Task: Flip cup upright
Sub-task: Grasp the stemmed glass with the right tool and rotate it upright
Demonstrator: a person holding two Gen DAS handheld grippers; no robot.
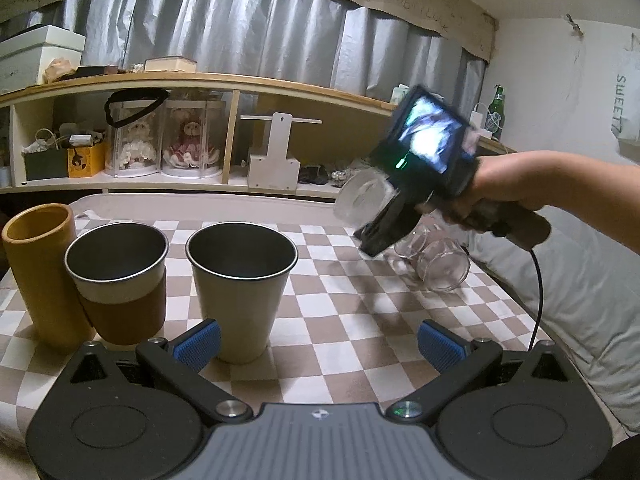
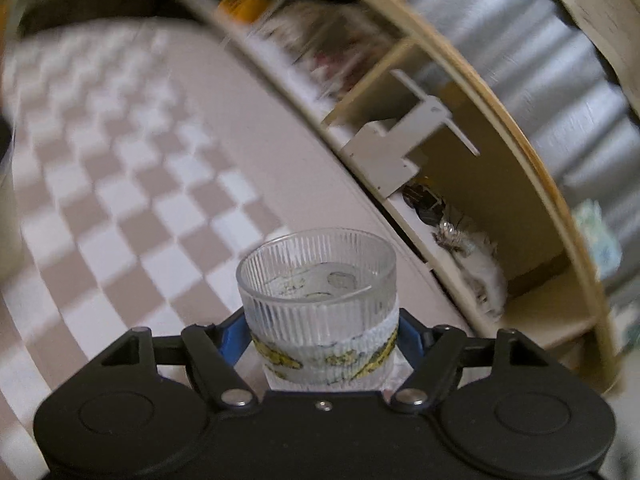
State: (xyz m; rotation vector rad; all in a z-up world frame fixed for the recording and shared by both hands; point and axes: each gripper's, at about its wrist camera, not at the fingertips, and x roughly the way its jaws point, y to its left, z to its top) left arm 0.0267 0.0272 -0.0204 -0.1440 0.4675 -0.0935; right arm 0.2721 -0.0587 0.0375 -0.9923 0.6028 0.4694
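From my left wrist camera, my left gripper [image 1: 318,346] sits low over the checkered tablecloth [image 1: 340,320] with its blue pads spread wide and nothing between them. Just ahead of it stand three upright cups: a steel cup [image 1: 240,288], a steel cup with a brown sleeve [image 1: 120,280] and a tall yellow tube [image 1: 42,272] at the far left. Off to the right, my right gripper [image 1: 374,222] is up in the air, tilted, carrying a ribbed glass cup [image 1: 360,196] clear of the cloth. Under it another clear glass [image 1: 436,264] lies on its side on the table.

From my right wrist camera, the glass cup [image 2: 318,292] is pinched between the blue pads [image 2: 230,340], which close on its lower half around the white-and-yellow band. Its mouth points away from me, and the blurred, slanted background suggests the wrist is mid-turn.

I judge this glass rigid, fairly heavy for its size, smooth and breakable. The ribs and the band give the pads some bite, so holding low on the wall seems right; a firm squeeze and a gentle set-down on its base are what I'd want.
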